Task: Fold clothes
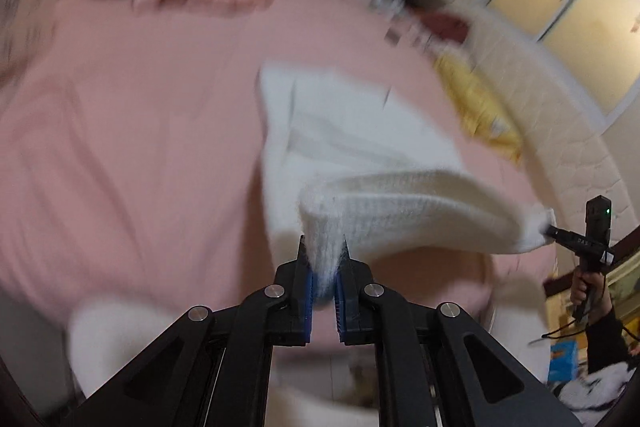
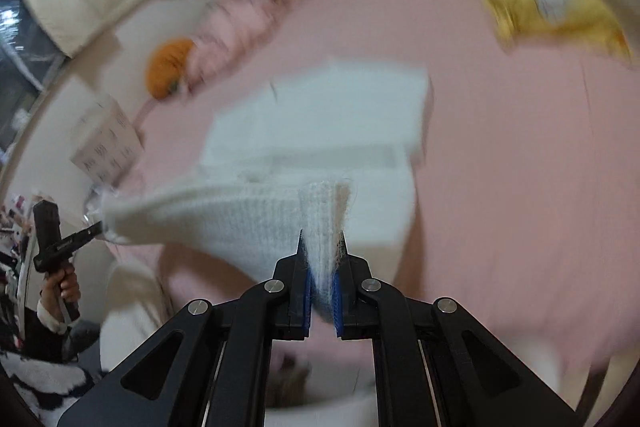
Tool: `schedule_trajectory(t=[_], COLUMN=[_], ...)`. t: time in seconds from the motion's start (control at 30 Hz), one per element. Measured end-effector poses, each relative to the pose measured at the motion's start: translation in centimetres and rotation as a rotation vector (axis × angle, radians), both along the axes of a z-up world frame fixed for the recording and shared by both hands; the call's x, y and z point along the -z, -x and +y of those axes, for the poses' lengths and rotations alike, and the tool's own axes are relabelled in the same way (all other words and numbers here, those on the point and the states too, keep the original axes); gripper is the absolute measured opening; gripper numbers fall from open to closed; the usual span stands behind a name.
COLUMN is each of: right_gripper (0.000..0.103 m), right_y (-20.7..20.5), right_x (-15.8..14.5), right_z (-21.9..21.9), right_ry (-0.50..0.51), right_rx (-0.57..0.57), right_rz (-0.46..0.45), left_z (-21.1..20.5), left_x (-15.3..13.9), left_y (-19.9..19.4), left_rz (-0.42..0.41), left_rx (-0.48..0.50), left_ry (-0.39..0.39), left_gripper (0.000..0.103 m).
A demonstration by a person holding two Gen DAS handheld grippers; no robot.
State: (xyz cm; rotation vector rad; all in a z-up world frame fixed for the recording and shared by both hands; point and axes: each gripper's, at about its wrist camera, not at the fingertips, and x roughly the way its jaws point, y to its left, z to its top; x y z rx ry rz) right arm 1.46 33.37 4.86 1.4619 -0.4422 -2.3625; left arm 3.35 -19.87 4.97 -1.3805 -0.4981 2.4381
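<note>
Two grippers hold one white knitted garment (image 1: 400, 211) by opposite ends, lifted above the pink bed cover (image 1: 132, 131); its far portion lies already doubled on that cover, so the raised edge is probably being carried over to make the next fold. At the garment's left end, the left gripper (image 1: 323, 259) has its jaws nearly closed, pinching a thick bunch of knit between the blue pads (image 1: 307, 307), fingers pointing forward and slightly down toward the cover. At the garment's right end, the right gripper (image 2: 322, 255) is likewise clamped on a folded edge, jaws a narrow gap apart, filled with cloth. Each hand grips its handle upright, level with the other, keeping the span taut. Both views are motion-blurred; finer detail cannot be confirmed.
</note>
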Motion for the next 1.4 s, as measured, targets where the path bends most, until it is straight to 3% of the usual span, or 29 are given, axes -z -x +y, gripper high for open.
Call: schedule_trajectory(t=[0.17, 0.23, 0.33, 0.4, 0.47, 0.57, 0.6, 0.7, 0.73, 0.77, 0.9, 1.0, 1.07, 1.1, 1.2, 1.33, 1.4], right_gripper=[0.008, 0.009, 0.018, 0.038, 0.038, 0.04, 0.044, 0.06, 0.061, 0.061, 0.061, 0.061, 0.061, 0.061, 0.062, 0.067, 0.067], right_y=[-2.2, -2.6, -3.3, -4.2, -4.9, -5.0, -4.5, -1.4, -0.3, 1.2, 6.0, 6.5, 5.3, 4.3, 1.9, 0.9, 0.7], right_x=[5.8, 7.1, 7.0, 5.7, 3.7, -0.1, -0.8, -0.8, -0.2, 0.9, 6.4, 10.5, 12.6, 12.7, 13.2, 14.0, 12.5], right_z=[-1.4, -1.9, -2.2, -2.3, -2.0, -1.9, -2.4, -5.2, -6.5, -8.0, -13.8, -15.8, -15.5, -15.1, -13.0, -10.2, -10.0], right_ry=[-0.085, -0.147, -0.233, -0.33, -0.45, -0.456, -0.416, -0.315, -0.289, -0.267, -0.281, -0.375, -0.393, -0.398, -0.419, -0.422, -0.443], right_rx=[0.024, 0.035, 0.036, 0.042, 0.061, 0.077, 0.061, 0.009, -0.006, -0.02, 0.011, 0.075, 0.055, 0.034, -0.015, 0.003, 0.021], right_rz=[-0.202, -0.253, -0.291, -0.285, -0.239, -0.093, -0.053, 0.01, 0.019, 0.021, -0.044, -0.116, -0.197, -0.192, -0.265, -0.436, -0.353], left_z=[0.9, 1.0, 0.6, -0.1, -0.4, 0.6, 1.0, 2.2, 3.0, 4.1, 11.4, 15.4, 16.5, 16.1, 15.0, 14.0, 14.4], left_x=[5.7, 6.3, 5.0, 4.1, 2.6, 0.5, -0.5, -3.9, -4.6, -4.4, 0.8, 6.7, 10.4, 11.2, 11.9, 11.1, 9.8], left_y=[-2.7, -3.6, -4.1, -4.3, -4.2, -3.5, -3.3, -2.9, -2.6, -1.6, 3.6, 6.2, 7.2, 6.8, 5.9, 5.6, 5.3], left_rz=[-0.187, -0.204, -0.186, -0.176, -0.172, -0.163, -0.149, -0.013, 0.054, 0.069, -0.031, -0.164, -0.265, -0.272, -0.28, -0.313, -0.27], left_rx=[-0.062, -0.08, -0.114, -0.139, -0.157, -0.176, -0.192, -0.279, -0.267, -0.22, -0.002, 0.039, 0.035, 0.029, 0.019, 0.006, 0.044], left_ry=[0.011, 0.011, 0.001, 0.009, 0.022, 0.176, 0.251, 0.329, 0.29, 0.24, 0.189, 0.289, 0.337, 0.343, 0.369, 0.381, 0.354], left_gripper=[0.01, 0.01, 0.01, 0.011, 0.011, 0.017, 0.027, 0.069, 0.084, 0.087, 0.088, 0.087, 0.086, 0.086, 0.086, 0.084, 0.083])
